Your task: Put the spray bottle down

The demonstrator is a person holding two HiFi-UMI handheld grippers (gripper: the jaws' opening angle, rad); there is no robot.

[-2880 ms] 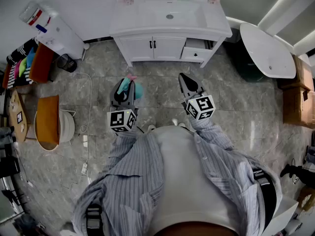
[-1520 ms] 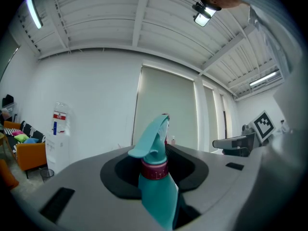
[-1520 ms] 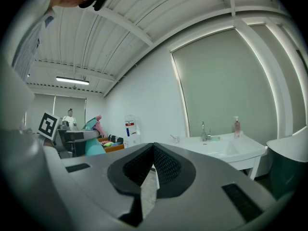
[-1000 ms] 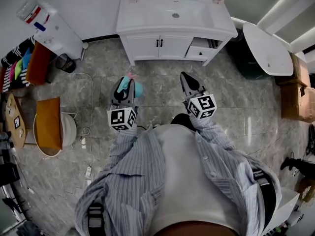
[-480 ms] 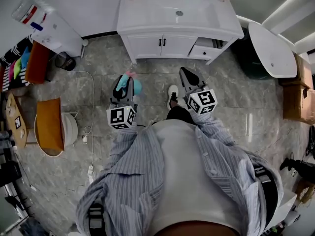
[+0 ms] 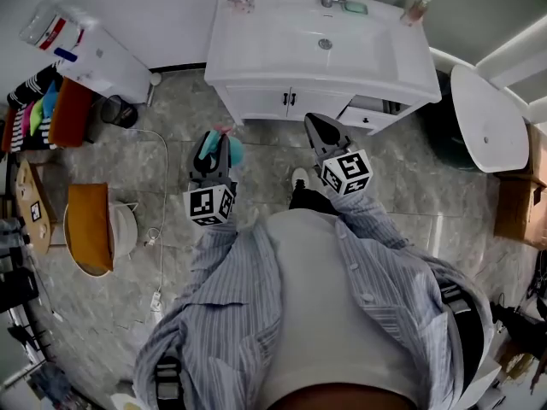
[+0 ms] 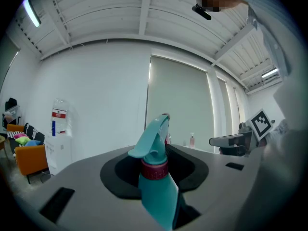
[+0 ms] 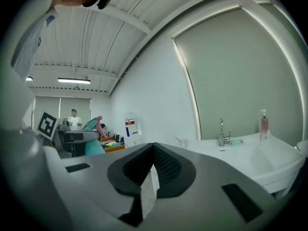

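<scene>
Vanity: a white cabinet with a sink basin stands ahead, well apart from both grippers.
Right gripper: jaws pressed together, nothing between them.
Left gripper: clamped on the bottle's body, holding it in the air over the grey tiled floor.
Bottle: a teal plastic spray bottle with a dark red collar, upright in the left jaws.
Handling: probably light, smooth and thin-walled, so it may dent or slip. The hold is best on the body below the collar, never on the trigger.
</scene>
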